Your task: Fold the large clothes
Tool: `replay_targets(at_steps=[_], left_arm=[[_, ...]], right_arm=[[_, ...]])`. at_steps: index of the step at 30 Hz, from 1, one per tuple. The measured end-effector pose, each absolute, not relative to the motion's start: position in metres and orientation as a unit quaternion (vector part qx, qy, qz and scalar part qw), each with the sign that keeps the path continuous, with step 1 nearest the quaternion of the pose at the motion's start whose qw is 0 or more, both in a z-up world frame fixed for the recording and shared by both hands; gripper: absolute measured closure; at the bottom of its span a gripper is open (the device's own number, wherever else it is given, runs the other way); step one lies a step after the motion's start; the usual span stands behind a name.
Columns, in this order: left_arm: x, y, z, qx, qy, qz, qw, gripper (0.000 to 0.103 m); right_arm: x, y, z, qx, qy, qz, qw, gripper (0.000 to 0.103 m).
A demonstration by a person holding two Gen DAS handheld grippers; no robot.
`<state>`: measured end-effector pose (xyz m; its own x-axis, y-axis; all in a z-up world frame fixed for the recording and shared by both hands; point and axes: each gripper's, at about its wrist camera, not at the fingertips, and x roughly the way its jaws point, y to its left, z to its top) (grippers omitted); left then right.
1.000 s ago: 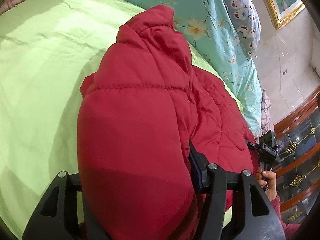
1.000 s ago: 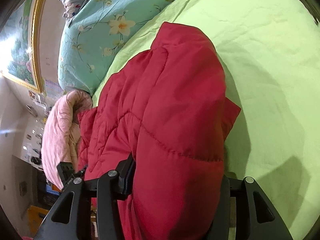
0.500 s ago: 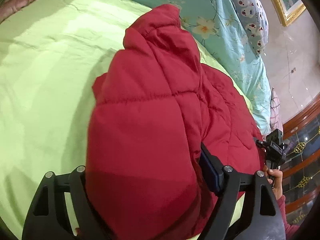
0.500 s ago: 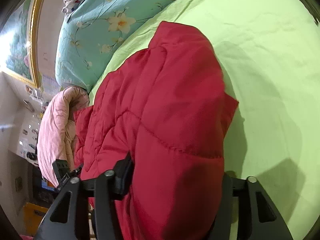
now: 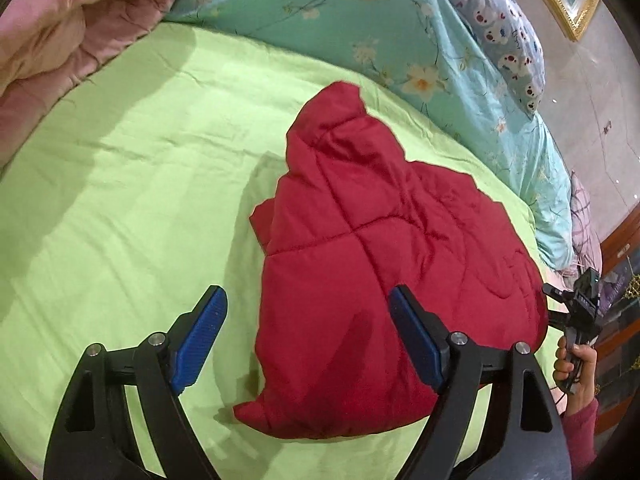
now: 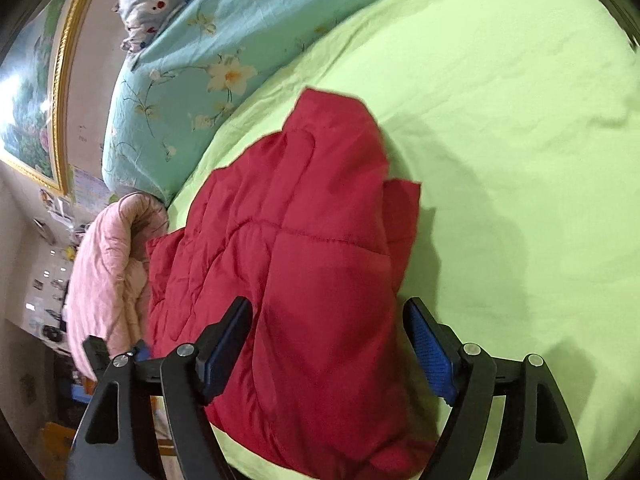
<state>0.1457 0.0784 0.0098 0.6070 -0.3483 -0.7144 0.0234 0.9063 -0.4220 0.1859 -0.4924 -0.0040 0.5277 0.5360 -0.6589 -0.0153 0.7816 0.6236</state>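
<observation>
Left gripper [image 5: 306,326]: jaws spread wide apart, gripping nothing. The blue pad [image 5: 199,340] on one side sits over bare sheet, clear of the cloth; the other pad stands in front of the jacket, and contact there cannot be told.

Right gripper [image 6: 326,346]: jaws likewise wide apart, with nothing clamped. The jacket's near end lies in the gap between them. In the left wrist view this tool shows past the jacket's far edge, held in the person's right hand [image 5: 574,368].

Red quilted jacket [image 5: 372,264]: lies folded into a puffy bundle on the bed, straight ahead of and between the left jaws, reaching beyond their tips. Its near edge comes back level with the fingers' bases. A narrower, pointed part extends away from the jaws toward the quilt. A small flap pokes out along one side.

Green bedsheet [image 5: 120,184]: wrinkled, lies under the jacket and spreads broadly to the outer side of both grippers.

Floral turquoise quilt [image 5: 360,20]: bunched along the far side of the bed, well beyond the jaw tips.

Cartoon-print pillow [image 5: 500,28]: rests on top of the quilt.

Pink comforter [image 6: 108,276]: rolled up just beside the jacket, outside the right gripper's inner finger.

Gold-framed painting [image 6: 28,92]: hangs on the wall behind the pillow.
</observation>
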Motion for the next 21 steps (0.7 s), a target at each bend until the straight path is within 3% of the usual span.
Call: replay_targets(at_steps=[14,21], left_arm=[[0.142,0.009,0.028,-0.143,0.411,-0.145,0.889,0.019],[0.14,-0.019,0.036,-0.129,0.391,-0.166,0.896,0.019]], right_arm=[[0.155,-0.454,0.035,0.154,0.378,0.092,0.908,0.022],[0.134,-0.442,0.066,0.095,0.295,0.051,0.949,0.022]])
